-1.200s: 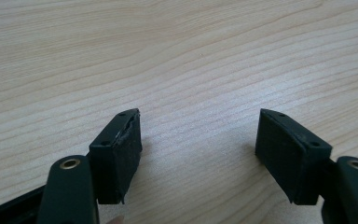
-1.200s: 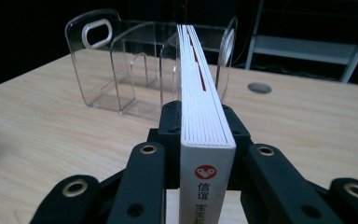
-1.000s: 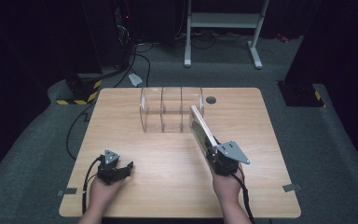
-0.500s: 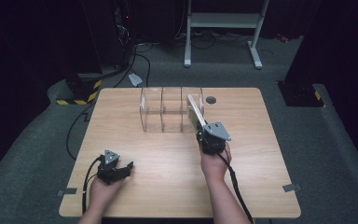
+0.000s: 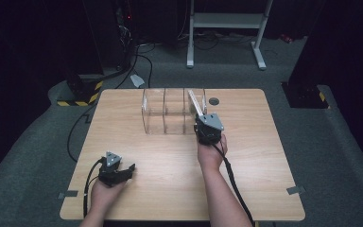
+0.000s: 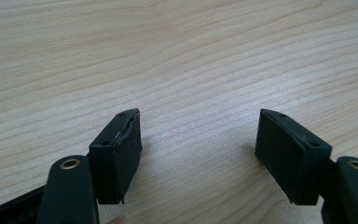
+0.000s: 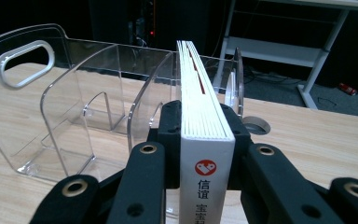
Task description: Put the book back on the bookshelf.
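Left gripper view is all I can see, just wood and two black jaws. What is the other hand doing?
Observer: The right gripper is clamped on a white book, held spine toward its camera.
Operator: Where is it taking the book?
Observer: It is holding it at a clear plastic organizer with upright dividers, at the far middle of the table.
Operator: Which slot?
Observer: From the high view the book is at the organizer's right end; I cannot tell how far in it sits.
Operator: And where is my gripper?
Observer: The left gripper is near the table's front left, jaws open, holding nothing.
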Demonstrator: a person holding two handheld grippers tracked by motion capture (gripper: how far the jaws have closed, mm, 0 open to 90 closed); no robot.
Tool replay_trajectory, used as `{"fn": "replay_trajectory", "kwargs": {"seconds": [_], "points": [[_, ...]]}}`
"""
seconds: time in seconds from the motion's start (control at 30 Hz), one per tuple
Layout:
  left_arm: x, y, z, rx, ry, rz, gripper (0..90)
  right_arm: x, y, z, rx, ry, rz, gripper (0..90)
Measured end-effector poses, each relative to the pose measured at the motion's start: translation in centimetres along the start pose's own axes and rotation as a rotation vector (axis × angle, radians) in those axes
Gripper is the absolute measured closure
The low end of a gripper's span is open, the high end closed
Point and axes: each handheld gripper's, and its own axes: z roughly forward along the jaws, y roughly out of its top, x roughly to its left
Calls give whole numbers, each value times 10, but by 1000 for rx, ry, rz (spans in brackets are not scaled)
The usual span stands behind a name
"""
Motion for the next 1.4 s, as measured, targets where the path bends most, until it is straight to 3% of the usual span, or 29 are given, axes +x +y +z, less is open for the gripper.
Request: {"fn": "replay_trajectory", "kwargs": {"seconds": [0.27, 0.43, 0.6, 1.4], "points": [[0, 0, 0, 0, 3, -2, 314, 0, 3, 14, 21, -20, -14, 753], [0, 0, 0, 0, 3, -2, 314, -1, 0, 21, 35, -23, 2, 753], [0, 0, 0, 0, 3, -3, 314, -2, -1, 24, 26, -36, -5, 753], [0, -1, -1, -3, 6, 1, 320, 4, -12, 14, 36, -42, 25, 741]]}}
